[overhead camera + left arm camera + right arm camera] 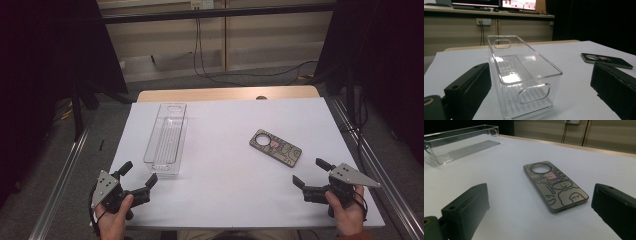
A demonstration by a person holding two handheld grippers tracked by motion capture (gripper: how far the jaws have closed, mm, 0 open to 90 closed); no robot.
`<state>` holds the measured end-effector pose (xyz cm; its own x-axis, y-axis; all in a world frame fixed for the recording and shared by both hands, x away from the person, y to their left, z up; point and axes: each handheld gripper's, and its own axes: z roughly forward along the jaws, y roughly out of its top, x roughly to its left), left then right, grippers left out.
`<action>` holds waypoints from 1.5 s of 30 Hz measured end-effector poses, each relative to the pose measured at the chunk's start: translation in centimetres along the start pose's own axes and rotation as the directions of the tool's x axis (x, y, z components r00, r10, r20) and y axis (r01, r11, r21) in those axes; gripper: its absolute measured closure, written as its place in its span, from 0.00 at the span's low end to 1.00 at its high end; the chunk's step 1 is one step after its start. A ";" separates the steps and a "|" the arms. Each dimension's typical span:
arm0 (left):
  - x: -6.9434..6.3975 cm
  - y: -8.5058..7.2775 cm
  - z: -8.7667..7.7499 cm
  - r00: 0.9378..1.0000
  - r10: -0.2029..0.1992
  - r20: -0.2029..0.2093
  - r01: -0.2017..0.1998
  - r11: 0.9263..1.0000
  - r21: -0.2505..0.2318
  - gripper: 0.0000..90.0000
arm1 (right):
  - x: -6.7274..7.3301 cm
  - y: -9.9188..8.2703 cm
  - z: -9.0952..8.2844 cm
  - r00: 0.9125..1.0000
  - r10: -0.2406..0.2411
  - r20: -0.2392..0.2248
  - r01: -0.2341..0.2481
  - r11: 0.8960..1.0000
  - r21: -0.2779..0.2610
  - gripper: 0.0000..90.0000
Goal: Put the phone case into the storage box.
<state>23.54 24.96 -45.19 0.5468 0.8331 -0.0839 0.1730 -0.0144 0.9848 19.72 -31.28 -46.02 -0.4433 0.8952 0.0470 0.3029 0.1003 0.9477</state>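
Both hand-held grippers sat low at the near edge of the worktop [225,150], each gripped by one of the person's hands. On the left, the left hand-held gripper [138,175] had its jaws spread wide apart with nothing between them, and it faced the near end of a clear plastic bin [166,140]. That bin lay lengthwise on the white surface just ahead of the jaws, near but not touching them; the left gripper view looked straight at the handle cut-out in the bin's [524,75] end wall, framed between the two black jaws. On the right, the right hand-held gripper [309,172] was likewise open and empty. A phone case [275,148] printed with cartoon figures lay flat, back side up, ahead of it and slightly toward the middle of the worktop, a short way off. Seen from the right gripper view, the phone case [555,186] rested between the parted jaws but beyond their tips, with the bin [461,142] well apart to its far left.
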 end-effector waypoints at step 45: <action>0.0 -0.3 1.0 1.000 -0.011 0.016 0.011 1.000 0.028 0.04 | -0.6 1.2 -0.1 0.998 0.049 0.048 -0.047 0.998 -0.050 0.00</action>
<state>24.31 24.36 -45.60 0.5581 0.8241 -0.0974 0.2015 -0.0207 0.9793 20.28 -31.75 -44.91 -0.3870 0.9187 0.0786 0.2811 0.0364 0.9590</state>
